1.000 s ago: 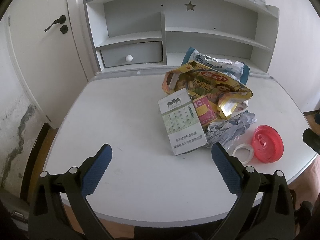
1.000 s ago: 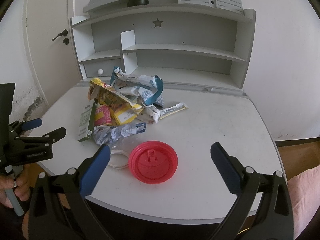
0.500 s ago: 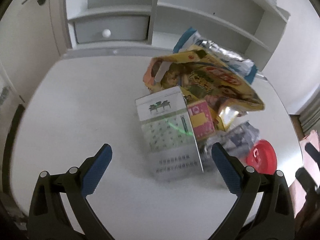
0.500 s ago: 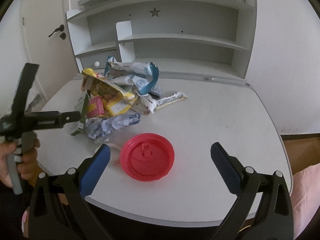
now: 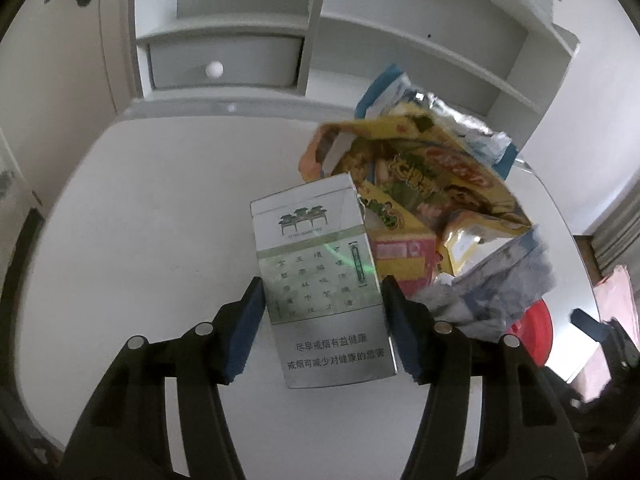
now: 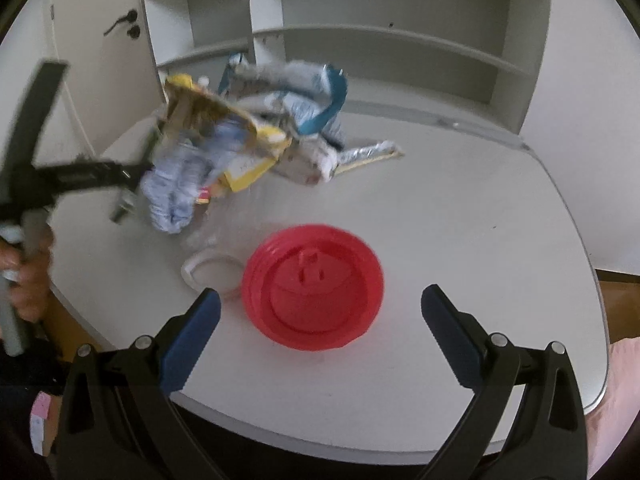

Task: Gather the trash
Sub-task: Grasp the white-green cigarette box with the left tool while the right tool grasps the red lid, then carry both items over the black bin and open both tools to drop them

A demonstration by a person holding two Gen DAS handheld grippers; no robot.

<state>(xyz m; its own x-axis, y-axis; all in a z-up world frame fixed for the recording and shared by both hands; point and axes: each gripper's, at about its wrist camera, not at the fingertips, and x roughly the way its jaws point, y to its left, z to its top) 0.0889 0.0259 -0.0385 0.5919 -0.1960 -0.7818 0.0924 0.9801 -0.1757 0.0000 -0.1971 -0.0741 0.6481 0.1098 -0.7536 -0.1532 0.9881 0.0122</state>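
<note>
A white and green cigarette box (image 5: 320,276) lies on the white table (image 5: 160,220) beside a heap of snack wrappers (image 5: 424,184). My left gripper (image 5: 322,332) has its blue pads against both sides of the box. In the right wrist view the left gripper (image 6: 132,176) reaches into the wrapper heap (image 6: 240,148) from the left. A red plastic lid (image 6: 314,284) lies right in front of my right gripper (image 6: 320,336), which is open and empty around its near edge. A white ring (image 6: 212,274) lies left of the lid.
A grey shelf unit with a drawer (image 5: 224,64) stands at the back of the table. A silver and blue bag (image 6: 320,92) and a thin wrapper (image 6: 368,156) lie behind the heap. The table edge (image 6: 360,448) is close under my right gripper.
My left gripper moved forward to the cigarette box and closed its pads onto the box's sides. My right gripper moved closer to the red lid.
</note>
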